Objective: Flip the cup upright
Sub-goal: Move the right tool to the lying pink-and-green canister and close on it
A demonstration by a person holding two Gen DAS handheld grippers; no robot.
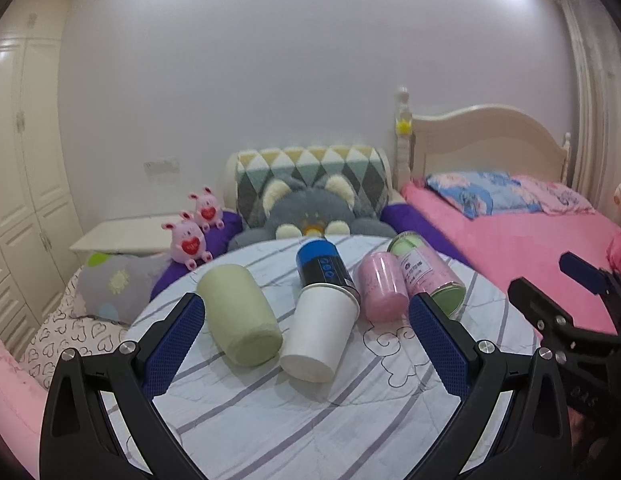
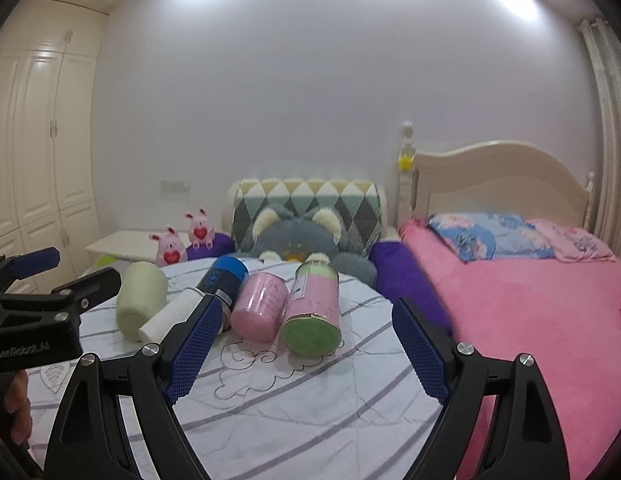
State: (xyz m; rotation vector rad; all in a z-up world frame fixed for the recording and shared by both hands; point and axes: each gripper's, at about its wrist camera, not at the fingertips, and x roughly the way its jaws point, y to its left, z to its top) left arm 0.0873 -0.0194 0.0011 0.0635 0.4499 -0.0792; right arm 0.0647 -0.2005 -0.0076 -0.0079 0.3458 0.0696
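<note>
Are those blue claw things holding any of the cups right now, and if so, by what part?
Nothing is held. The left gripper and right gripper are both open, short of the cups lying on the table.

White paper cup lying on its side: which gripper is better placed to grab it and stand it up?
Left. The white paper cup lies almost centred between the left gripper's open jaws. For the right gripper, also open, the cup sits off to its left, partly hidden behind one finger.
</note>
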